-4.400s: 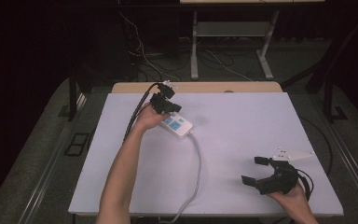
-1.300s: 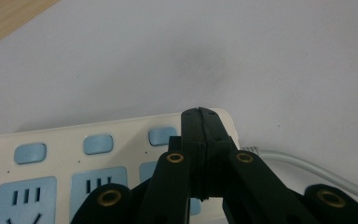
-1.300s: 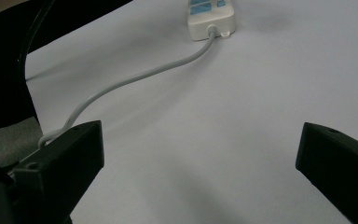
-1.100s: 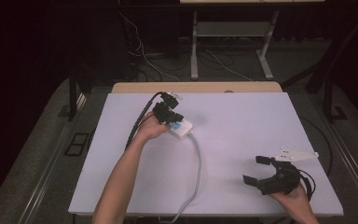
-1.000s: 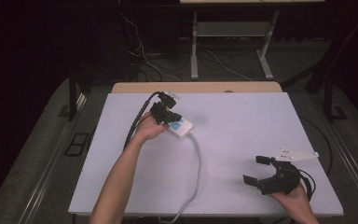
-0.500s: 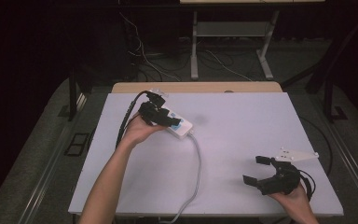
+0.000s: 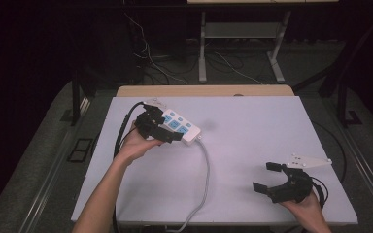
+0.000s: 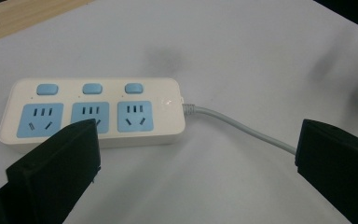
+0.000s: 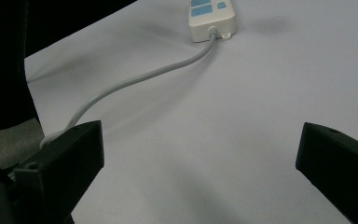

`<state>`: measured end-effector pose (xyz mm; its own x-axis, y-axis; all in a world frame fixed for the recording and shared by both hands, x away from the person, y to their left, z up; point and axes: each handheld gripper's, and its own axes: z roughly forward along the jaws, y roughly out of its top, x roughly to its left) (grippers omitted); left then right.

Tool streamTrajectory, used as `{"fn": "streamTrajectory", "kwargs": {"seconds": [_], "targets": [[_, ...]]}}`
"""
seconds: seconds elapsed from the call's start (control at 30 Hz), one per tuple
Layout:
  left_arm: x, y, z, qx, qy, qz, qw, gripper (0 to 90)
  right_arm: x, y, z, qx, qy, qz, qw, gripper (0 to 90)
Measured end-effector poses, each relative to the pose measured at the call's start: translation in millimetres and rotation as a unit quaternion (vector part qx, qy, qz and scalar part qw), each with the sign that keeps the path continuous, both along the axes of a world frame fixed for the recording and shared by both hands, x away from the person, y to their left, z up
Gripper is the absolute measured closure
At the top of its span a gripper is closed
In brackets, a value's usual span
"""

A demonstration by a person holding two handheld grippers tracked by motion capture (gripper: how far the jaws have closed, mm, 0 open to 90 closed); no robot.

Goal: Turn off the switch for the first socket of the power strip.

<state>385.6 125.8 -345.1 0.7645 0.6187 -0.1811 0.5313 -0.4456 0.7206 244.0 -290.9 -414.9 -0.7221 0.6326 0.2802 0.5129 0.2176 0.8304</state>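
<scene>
The left hand-held gripper (image 7: 167, 130) is at the far left part of the desk (image 7: 252, 126), just beside the white power strip (image 7: 178, 126). Its jaws are spread wide and hold nothing; in the left gripper view, one jaw covers the near edge of the strip. The strip lies flat on the desk, with three blue sockets and three blue switches on top. Its grey cord (image 7: 205, 170) goes out from the right end and curves toward the near edge of the desk. The right hand-held gripper (image 7: 268, 177) is at the near right corner, well apart from the strip. Its jaws are also wide apart and empty.
</scene>
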Motion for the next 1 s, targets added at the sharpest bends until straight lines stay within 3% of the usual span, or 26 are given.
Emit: {"fn": "streamTrajectory", "kwargs": {"seconds": [0.5,1.0], "targets": [[-42.6,9.1,-8.4,-0.028,-0.027,-0.006,0.9992,0.0,-0.2,0.6,-0.2,0.0,0.002,-0.001,1.0,0.6],[-80.3,25.9,-25.8,-0.051,-0.045,0.011,0.9976,0.0,-0.9,1.9,-0.3,0.0,0.004,0.0,1.0,0.6]]}}
